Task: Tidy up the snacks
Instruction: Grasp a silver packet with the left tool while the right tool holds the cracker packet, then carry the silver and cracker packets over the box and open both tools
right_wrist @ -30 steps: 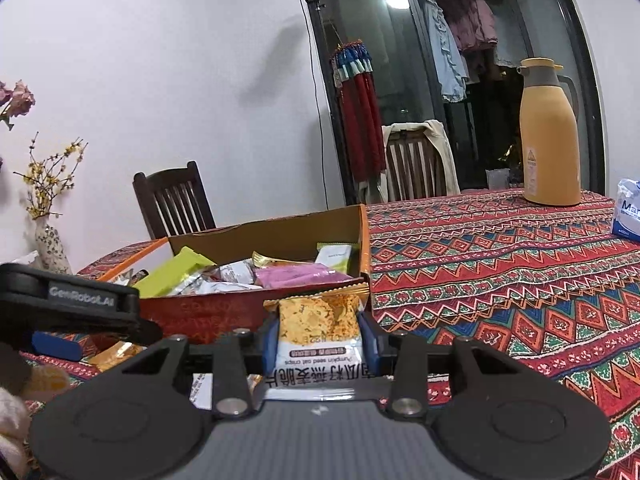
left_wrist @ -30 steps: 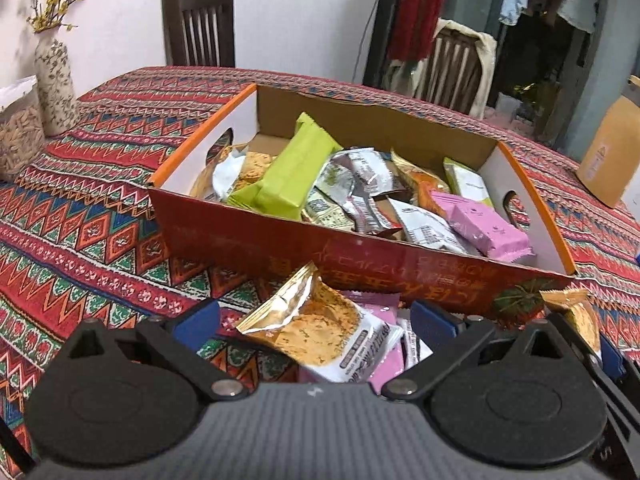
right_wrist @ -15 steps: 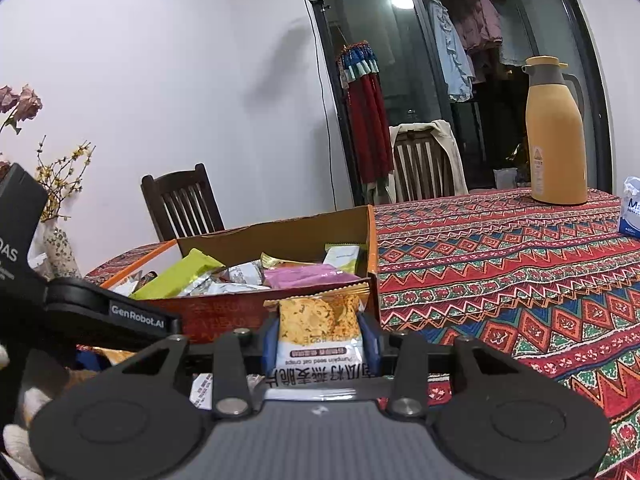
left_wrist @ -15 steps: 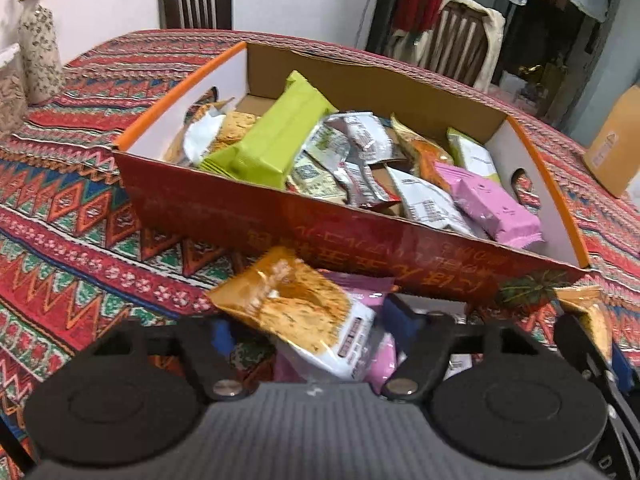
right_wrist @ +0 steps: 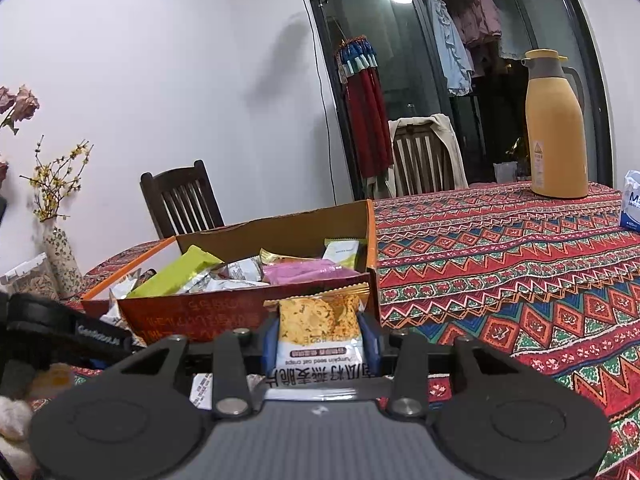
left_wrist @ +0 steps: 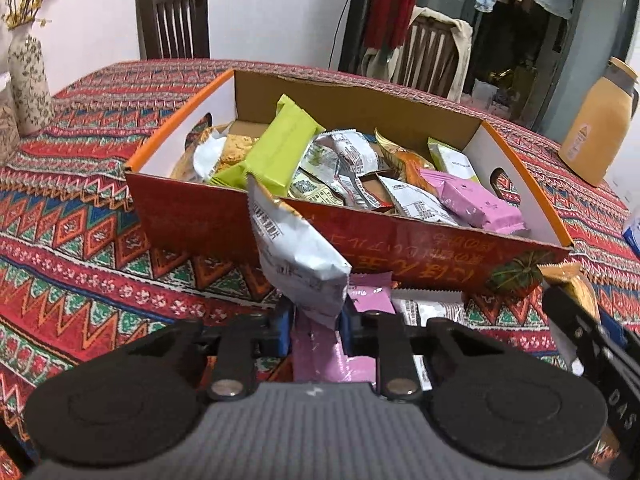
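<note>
The left tool (left_wrist: pixel 314 326) has just been closing and now pinches a white snack packet (left_wrist: pixel 298 256) by its lower end, so it stands tilted before the box (left_wrist: pixel 208 220) wall. The right tool (right_wrist: pixel 320 338) is clamped across an oat crisp packet (right_wrist: pixel 318 330), held level near the box's corner, probably for dropping in. Pink packets (left_wrist: pixel 320 354) lie on the tabletop (left_wrist: pixel 72 232) beneath

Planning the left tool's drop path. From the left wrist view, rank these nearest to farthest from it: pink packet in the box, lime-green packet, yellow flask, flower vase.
1. lime-green packet, box, left of centre.
2. pink packet, box, right side; close to the green one, nearly too close to call.
3. flower vase, far left of the table.
4. yellow flask, far right corner.
</note>
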### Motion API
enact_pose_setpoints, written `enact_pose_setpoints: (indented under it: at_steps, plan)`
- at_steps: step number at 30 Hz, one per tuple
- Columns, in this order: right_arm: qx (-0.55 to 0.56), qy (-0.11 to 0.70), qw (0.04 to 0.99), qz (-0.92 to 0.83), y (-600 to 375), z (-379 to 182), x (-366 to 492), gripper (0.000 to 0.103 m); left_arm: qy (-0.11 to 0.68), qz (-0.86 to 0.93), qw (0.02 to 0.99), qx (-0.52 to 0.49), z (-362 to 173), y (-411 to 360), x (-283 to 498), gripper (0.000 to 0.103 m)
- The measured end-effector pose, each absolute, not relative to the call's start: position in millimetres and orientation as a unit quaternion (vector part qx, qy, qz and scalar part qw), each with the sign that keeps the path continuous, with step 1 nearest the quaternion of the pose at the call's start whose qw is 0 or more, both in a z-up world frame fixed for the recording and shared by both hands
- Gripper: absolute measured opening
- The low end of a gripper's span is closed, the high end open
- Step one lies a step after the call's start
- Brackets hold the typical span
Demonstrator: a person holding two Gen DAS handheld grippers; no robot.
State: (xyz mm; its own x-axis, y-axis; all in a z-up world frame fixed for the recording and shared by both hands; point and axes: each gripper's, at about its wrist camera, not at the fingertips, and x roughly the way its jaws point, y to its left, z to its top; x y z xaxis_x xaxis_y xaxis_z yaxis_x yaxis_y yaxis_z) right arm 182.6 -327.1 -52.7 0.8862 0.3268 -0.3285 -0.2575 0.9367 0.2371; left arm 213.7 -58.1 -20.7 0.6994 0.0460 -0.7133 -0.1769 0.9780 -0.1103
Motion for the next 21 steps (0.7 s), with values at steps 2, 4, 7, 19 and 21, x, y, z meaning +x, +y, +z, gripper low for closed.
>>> enact_pose_setpoints:
  at_steps: [2, 4, 7, 19, 21]
  plan:
    - [0.095, 0.187, 0.966, 0.151, -327, -53, 184, 0.041, 0.376, 0.059, 0.921, -0.076, -21, -58, 209, 0.022]
    - [0.095, 0.189, 0.966, 0.151, -327, -53, 184, 0.041, 0.371, 0.057, 0.925, -0.065, -21, -59, 205, 0.021]
    - [0.095, 0.192, 0.965, 0.151, -326, -54, 186, 0.041, 0.364, 0.052, 0.928, -0.053, -22, -59, 199, 0.018]
    - [0.094, 0.199, 0.964, 0.150, -325, -55, 188, 0.041, 0.336, 0.031, 0.941, -0.024, -21, -55, 172, 0.017]
    - [0.092, 0.197, 0.965, 0.149, -325, -55, 188, 0.040, 0.330, 0.026, 0.943, -0.024, -19, -54, 169, 0.017]
